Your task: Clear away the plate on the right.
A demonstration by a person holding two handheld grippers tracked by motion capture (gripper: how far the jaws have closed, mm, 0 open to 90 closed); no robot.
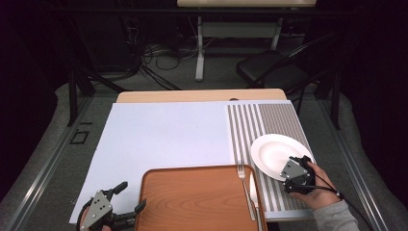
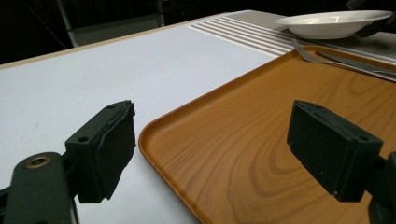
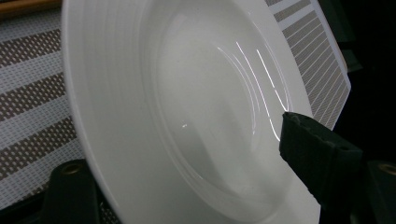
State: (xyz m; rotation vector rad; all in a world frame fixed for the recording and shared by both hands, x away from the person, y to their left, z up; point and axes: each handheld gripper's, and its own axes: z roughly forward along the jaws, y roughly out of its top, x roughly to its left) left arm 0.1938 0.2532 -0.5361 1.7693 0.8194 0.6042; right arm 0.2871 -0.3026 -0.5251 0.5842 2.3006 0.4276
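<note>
White plate (image 1: pixel 274 153) rim straddled by right gripper (image 1: pixel 294 169), pinch uncertain; left gripper (image 1: pixel 126 198) spread, level at tray (image 1: pixel 192 202) corner.

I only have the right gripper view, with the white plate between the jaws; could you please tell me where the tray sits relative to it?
Observer: The wooden tray lies just left of the plate, at the table's near edge.
Operator: Is anything on it?
Observer: A fork and a knife lie along its right edge.
Operator: And the other gripper?
Observer: The left gripper is open beside the tray's left edge, holding nothing.
</note>
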